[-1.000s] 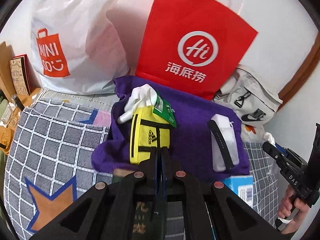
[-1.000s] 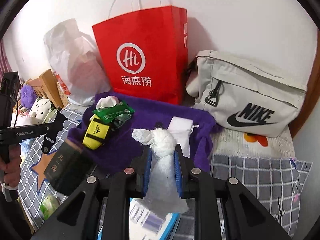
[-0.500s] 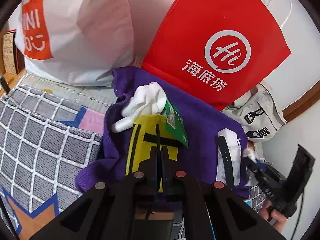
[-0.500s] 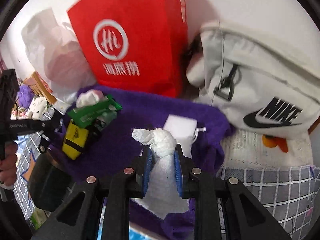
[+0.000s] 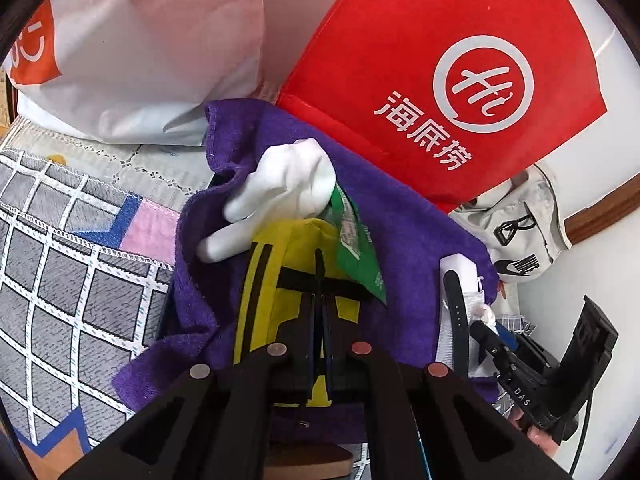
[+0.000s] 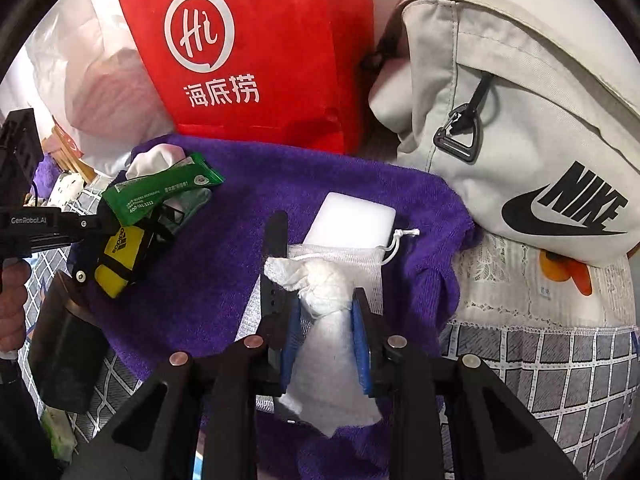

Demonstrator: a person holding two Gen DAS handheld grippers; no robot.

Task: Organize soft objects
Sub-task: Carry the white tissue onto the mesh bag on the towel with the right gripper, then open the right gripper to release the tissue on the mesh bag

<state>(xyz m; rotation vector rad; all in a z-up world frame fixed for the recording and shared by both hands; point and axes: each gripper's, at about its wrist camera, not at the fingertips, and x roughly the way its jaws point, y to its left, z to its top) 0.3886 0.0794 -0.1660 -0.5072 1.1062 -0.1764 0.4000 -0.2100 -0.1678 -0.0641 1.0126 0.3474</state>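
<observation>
Purple towel (image 6: 224, 280) mid-frame already carries the yellow pouch (image 5: 276, 276), sock (image 5: 288, 184) and mesh bag (image 6: 340, 256). Right hand-held gripper (image 6: 325, 340) clamps a knotted white rag (image 6: 324, 292) just above it, not dropped yet. Left hand-held gripper (image 5: 320, 320) looks pinched together on the pouch strap.

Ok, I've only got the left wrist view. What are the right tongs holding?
Observer: The right tongs are shut on a knotted white cloth; the knot sticks out past the fingers.
Operator: What's under it?
Observer: A mesh drawstring pouch with a white block poking out, lying on the purple towel.
Operator: And my left tongs?
Observer: Seen from the right wrist, the left tongs have their tips at the yellow adidas pouch, just beneath the green packet.
</observation>
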